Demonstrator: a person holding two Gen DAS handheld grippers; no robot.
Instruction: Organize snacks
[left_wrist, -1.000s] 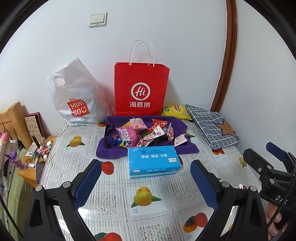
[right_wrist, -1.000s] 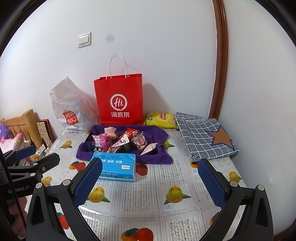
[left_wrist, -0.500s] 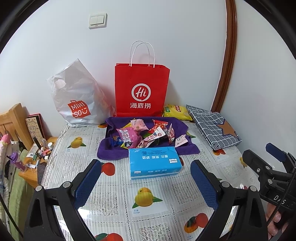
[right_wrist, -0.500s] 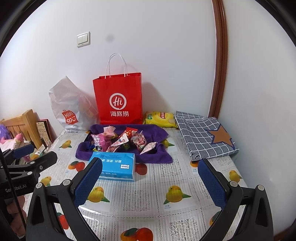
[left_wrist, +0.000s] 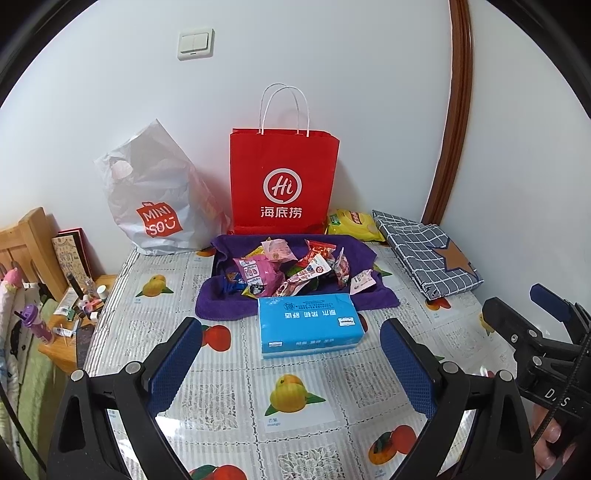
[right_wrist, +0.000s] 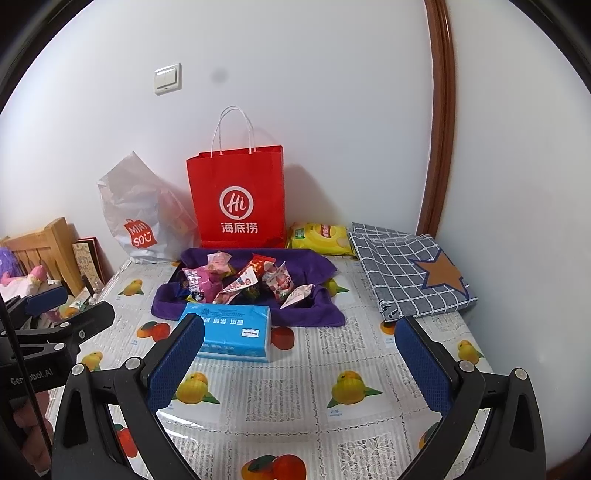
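A pile of small snack packets (left_wrist: 291, 271) (right_wrist: 240, 278) lies on a purple cloth (left_wrist: 229, 302) (right_wrist: 314, 314) at the back of the table. A blue tissue pack (left_wrist: 308, 326) (right_wrist: 232, 330) lies just in front of it. A red paper bag (left_wrist: 282, 182) (right_wrist: 236, 197) and a grey MINISO bag (left_wrist: 155, 199) (right_wrist: 138, 218) stand against the wall. A yellow chip bag (left_wrist: 351, 223) (right_wrist: 319, 238) lies beside the red bag. My left gripper (left_wrist: 291, 363) and right gripper (right_wrist: 299, 363) are open, empty, hovering over the near table.
The table has a fruit-print cover (left_wrist: 295, 398) (right_wrist: 332, 387). A folded grey checked cloth with a star (left_wrist: 432, 254) (right_wrist: 410, 269) lies at the right. A wooden bedside stand with small items (left_wrist: 74, 306) is left of the table. Walls close the back and right.
Both grippers have drifted slightly back and up, so the scene sits a little lower in view. Nothing on the table has moved.
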